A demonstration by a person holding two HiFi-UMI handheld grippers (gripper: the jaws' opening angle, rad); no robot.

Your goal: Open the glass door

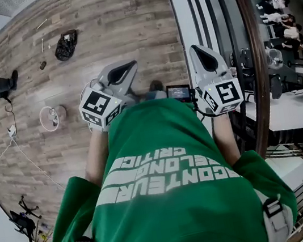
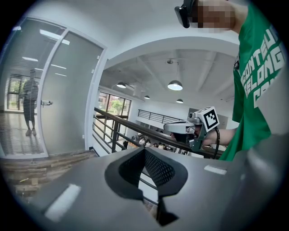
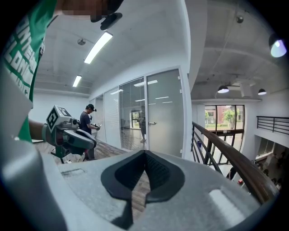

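The frosted glass door [image 3: 165,113] stands closed a few metres ahead in the right gripper view, its metal handle [image 3: 152,123] on its left edge. It also appears far off at the left of the left gripper view, as door [image 2: 67,94] with handle [image 2: 45,103]. My left gripper [image 1: 130,64] and right gripper [image 1: 195,48] are held side by side at chest height over the wood floor, far from the door. Each has its jaws shut with nothing between them: left gripper [image 2: 144,150], right gripper [image 3: 145,153].
A dark railing [image 1: 248,44] with a wooden top rail runs close on my right, also seen as railing [image 3: 226,153]. On the floor lie a black bag [image 1: 66,45] and a coil of cable [image 1: 50,117]. A person [image 3: 88,126] stands by the glass wall.
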